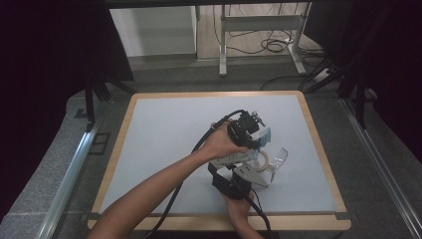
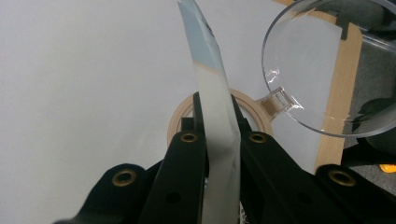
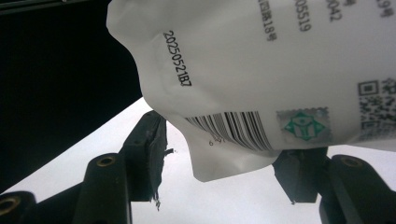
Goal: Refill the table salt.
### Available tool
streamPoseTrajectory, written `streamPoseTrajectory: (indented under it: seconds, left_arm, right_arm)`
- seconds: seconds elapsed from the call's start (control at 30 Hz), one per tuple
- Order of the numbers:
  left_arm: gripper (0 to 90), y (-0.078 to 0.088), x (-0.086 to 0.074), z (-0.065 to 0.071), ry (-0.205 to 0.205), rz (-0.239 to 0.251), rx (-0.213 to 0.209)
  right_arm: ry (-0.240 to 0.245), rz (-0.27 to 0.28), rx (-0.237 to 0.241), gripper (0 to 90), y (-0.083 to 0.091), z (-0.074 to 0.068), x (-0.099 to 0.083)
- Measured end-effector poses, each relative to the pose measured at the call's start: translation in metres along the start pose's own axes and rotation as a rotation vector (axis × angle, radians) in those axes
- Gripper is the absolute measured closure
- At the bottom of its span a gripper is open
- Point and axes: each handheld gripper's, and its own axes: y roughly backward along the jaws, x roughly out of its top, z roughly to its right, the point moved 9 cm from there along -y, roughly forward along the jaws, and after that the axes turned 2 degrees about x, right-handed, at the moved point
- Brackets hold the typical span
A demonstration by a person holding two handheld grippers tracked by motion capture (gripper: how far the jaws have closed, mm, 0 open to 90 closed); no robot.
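Seen from above, both hands meet right of the middle of a pale grey mat (image 1: 164, 149) laid on a wooden-edged board (image 1: 124, 129). The left gripper (image 1: 256, 142) reaches in from above, the right gripper (image 1: 259, 172) from the near edge, and a small white and blue packet (image 1: 263, 137) sits between them, just left of a clear plastic cup (image 1: 278, 159) lying on its side.

The left gripper view adds what the high view hides: its two jaws are pressed shut on the packet (image 2: 217, 116), seen edge-on as a thin upright strip. Behind the jaws a tan ring of tape (image 2: 252, 109) lies flat on the mat, and the cup (image 2: 322, 70) shows its round mouth and small handle, just right of the packet.

The right gripper view shows the packet's (image 3: 261, 70) printed back, with a date code, a barcode and a green square mark. Its lower edge hangs between the right gripper's (image 3: 229, 163) jaws, which stand about half open; the right pad sits under the packet's bottom edge, the left one apart from it, so no grip is seen there.

Counted: two grippers, one packet, one cup, one tape ring.

Left of the packet the mat lies bare out to the board's rim; right of the cup only a narrow strip of mat is left before the edge.
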Motion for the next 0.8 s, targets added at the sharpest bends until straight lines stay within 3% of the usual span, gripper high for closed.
streamPoseTrajectory:
  seconds: [0.3,0.4,0.8]
  left_arm:
    - [90.0,0.0014,-0.0006,0.0008,-0.001,-0.001,-0.002]
    - [90.0,0.0021,-0.0007,0.0012,0.001,-0.002,-0.001]
    - [90.0,0.0011,0.0023,0.0038,-0.014,-0.021,0.005]
  right_arm:
    - [0.018,-0.006,-0.018,41.9,-0.0011,-0.001,-0.0003]
    - [0.072,-0.008,-0.04,41.9,-0.0024,-0.001,-0.001]
    - [0.059,0.004,-0.045,41.8,-0.0028,-0.0007,0.0033]
